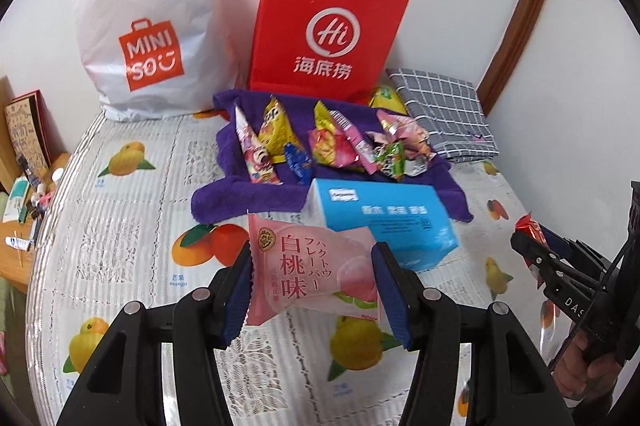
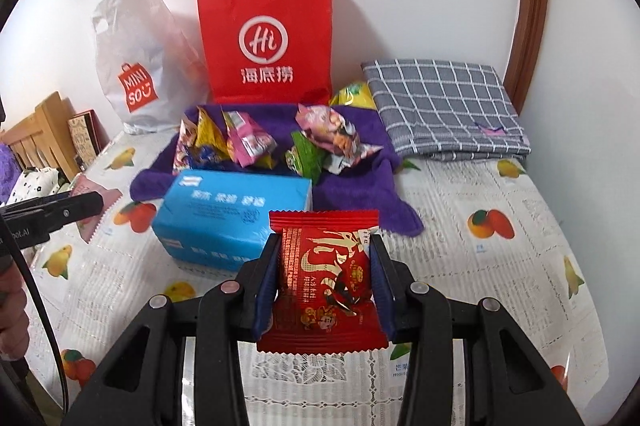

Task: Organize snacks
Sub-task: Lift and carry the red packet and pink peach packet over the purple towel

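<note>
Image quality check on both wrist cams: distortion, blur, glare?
Left wrist: strong fisheye bend with dark corner vignette; pink peach-print snack packet in the left gripper sharp, white plastic shopping bag slightly washed out. Right wrist: same bend; red foil snack packet in the right gripper shows small glints; blue cardboard box print soft.

The tablecloth (image 1: 120, 226) is white with a lace pattern and printed yellow and orange fruits. The towel (image 1: 248, 194) is purple. The folded cloth (image 2: 444, 106) is grey with white checks. One paper bag (image 1: 328, 26) is red with white signs, the plastic bag (image 1: 148, 38) white with an orange mark. The box (image 2: 224, 214) is light blue. One packet (image 1: 316, 274) is pink, the other packet (image 2: 328, 278) red with gold and white.
</note>
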Demonstrator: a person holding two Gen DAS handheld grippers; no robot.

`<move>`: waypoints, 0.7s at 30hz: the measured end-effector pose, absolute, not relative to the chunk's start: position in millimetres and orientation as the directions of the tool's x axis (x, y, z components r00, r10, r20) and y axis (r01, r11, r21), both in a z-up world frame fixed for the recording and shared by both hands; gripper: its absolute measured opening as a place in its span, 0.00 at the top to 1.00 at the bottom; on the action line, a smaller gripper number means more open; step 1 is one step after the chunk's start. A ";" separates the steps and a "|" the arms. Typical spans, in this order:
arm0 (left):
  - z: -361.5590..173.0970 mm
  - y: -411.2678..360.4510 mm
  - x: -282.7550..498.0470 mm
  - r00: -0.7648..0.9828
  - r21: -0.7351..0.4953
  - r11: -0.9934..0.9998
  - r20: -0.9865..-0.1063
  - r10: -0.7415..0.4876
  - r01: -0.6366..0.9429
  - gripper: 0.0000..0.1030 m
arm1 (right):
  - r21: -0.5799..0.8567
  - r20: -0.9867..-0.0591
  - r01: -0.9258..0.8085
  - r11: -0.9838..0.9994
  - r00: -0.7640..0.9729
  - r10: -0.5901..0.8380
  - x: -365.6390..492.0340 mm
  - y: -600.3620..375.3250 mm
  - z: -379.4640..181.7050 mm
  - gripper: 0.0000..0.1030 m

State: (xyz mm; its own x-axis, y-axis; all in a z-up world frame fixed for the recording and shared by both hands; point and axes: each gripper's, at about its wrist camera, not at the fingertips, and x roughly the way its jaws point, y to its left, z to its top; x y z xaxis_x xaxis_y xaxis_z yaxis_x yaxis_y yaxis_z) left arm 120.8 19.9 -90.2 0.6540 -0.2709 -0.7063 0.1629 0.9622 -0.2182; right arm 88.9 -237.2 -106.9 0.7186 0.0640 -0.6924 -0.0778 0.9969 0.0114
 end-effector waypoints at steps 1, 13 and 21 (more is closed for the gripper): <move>-87.3 18.0 119.8 0.657 -0.215 0.963 -0.704 -0.269 0.163 0.47 | 0.016 -0.690 -0.078 0.997 0.721 0.068 88.2 -236.3 -102.9 0.60; -59.4 2.7 110.4 0.674 -0.221 0.958 -0.682 -0.285 0.182 0.47 | 0.047 -0.678 -0.068 0.997 0.730 0.082 83.1 -237.4 -77.2 0.60; -45.5 -6.8 111.1 0.679 -0.224 0.956 -0.673 -0.293 0.190 0.47 | 0.063 -0.672 -0.072 0.995 0.735 0.095 86.7 -242.9 -63.0 0.60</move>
State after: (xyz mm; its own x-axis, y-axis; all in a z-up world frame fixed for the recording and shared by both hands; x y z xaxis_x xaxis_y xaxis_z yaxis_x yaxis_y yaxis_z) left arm 111.1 -6.8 -45.5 0.6794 -0.2929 -0.6727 0.1904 0.9558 -0.2239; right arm 86.7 -242.9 -63.0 0.7346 0.0954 -0.6717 -0.0717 0.9954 0.0630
